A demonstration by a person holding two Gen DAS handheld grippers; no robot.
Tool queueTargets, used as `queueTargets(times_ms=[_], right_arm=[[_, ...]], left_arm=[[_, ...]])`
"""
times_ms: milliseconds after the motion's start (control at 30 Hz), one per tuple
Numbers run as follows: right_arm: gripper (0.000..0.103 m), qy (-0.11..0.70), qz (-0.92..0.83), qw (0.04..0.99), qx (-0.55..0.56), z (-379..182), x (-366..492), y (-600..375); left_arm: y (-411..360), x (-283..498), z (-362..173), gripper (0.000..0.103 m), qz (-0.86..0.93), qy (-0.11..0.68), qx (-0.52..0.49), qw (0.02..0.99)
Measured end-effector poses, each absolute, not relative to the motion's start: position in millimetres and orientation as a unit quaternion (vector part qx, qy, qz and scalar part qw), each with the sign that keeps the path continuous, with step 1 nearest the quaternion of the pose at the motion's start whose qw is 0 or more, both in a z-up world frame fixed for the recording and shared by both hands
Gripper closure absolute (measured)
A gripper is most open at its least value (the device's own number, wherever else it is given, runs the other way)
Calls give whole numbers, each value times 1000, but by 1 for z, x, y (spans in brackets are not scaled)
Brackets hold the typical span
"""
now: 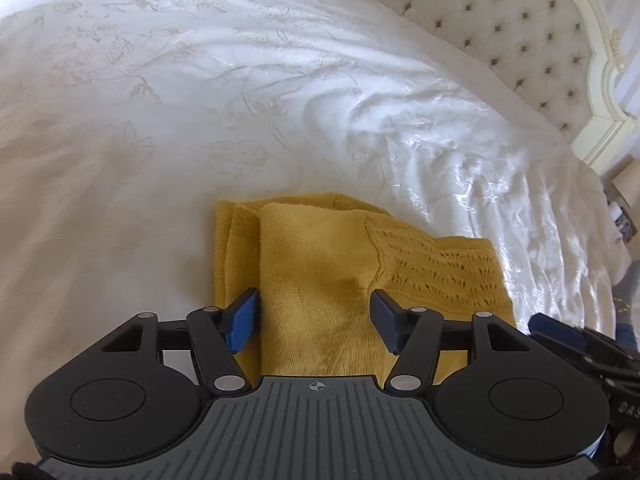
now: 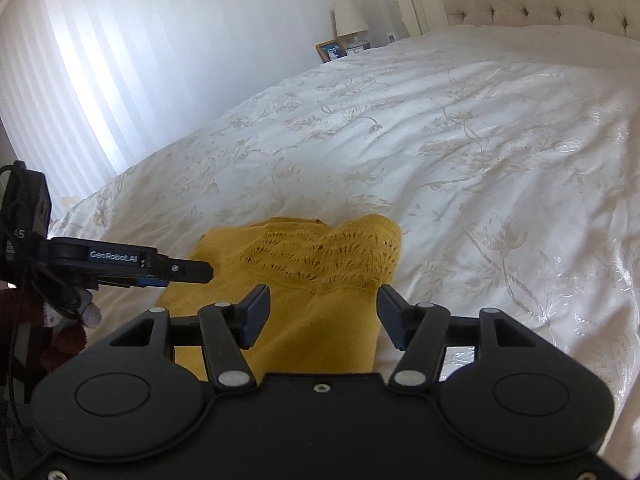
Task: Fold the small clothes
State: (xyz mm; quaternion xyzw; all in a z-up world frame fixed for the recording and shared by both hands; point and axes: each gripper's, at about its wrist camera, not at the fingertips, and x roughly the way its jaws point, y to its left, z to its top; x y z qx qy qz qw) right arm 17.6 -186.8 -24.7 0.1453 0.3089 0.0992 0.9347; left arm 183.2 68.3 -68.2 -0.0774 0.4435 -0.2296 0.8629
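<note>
A mustard-yellow knitted garment lies folded on the white bedspread, with a lacy open-knit panel on its right side. It also shows in the right wrist view. My left gripper is open, its fingers hovering just above the garment's near part, holding nothing. My right gripper is open over the garment's near right edge, holding nothing. The left gripper shows from the side in the right wrist view, over the garment's left edge. The right gripper's fingers show at the right edge of the left wrist view.
The bedspread has a beige floral pattern and wrinkles to the right. A tufted cream headboard stands at the far end. A nightstand with a lamp and a photo frame stands beside the bed by a striped wall.
</note>
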Motion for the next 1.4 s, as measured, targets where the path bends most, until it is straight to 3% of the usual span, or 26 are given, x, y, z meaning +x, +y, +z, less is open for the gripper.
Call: queueTargets(times_ms=[33, 67, 100, 133, 167, 367, 567, 733, 867, 933, 1000, 1067, 1133, 1167, 1233, 1400], right_arm=[[39, 309, 100, 934, 146, -25, 17, -187], [39, 310, 100, 934, 147, -26, 17, -188], [39, 310, 100, 934, 148, -27, 17, -188], [39, 310, 100, 934, 148, -27, 16, -188], [39, 311, 99, 933, 148, -28, 16, -188], [39, 304, 117, 939, 113, -23, 14, -182], [46, 304, 148, 940, 55, -20, 47, -157], [49, 359, 114, 924, 68, -60, 98, -159], [46, 349, 102, 926, 102, -61, 101, -164], [43, 344, 101, 929, 98, -54, 94, -162], [32, 332, 101, 932, 102, -45, 83, -161], [22, 323, 94, 936, 107, -35, 70, -163], [16, 313, 85, 939, 112, -26, 55, -167], [9, 310, 81, 940, 116, -22, 47, -169], [2, 306, 69, 941, 131, -14, 31, -175], [1, 327, 35, 932, 154, -5, -5, -184]], left_arm=[[67, 186, -71, 46, -229, 447, -80, 861], [67, 190, -73, 54, -225, 449, -85, 861], [68, 191, -75, 68, -216, 451, -90, 862], [69, 192, -76, 75, -207, 453, -95, 862], [71, 194, -77, 90, -212, 456, -107, 858], [87, 172, -64, 94, -189, 398, -92, 893], [91, 187, -80, 93, -177, 423, -111, 882], [87, 191, -86, 85, -185, 426, -94, 880], [87, 188, -83, 78, -191, 425, -84, 881], [87, 181, -75, 67, -189, 416, -73, 887], [85, 168, -65, 29, -179, 404, -50, 895], [85, 153, -56, 13, -179, 392, -33, 902], [86, 139, -50, 8, -180, 389, -23, 903], [86, 130, -47, 1, -176, 391, -15, 903], [87, 114, -44, 0, -164, 389, -9, 907], [90, 75, -43, 0, -147, 401, -23, 904]])
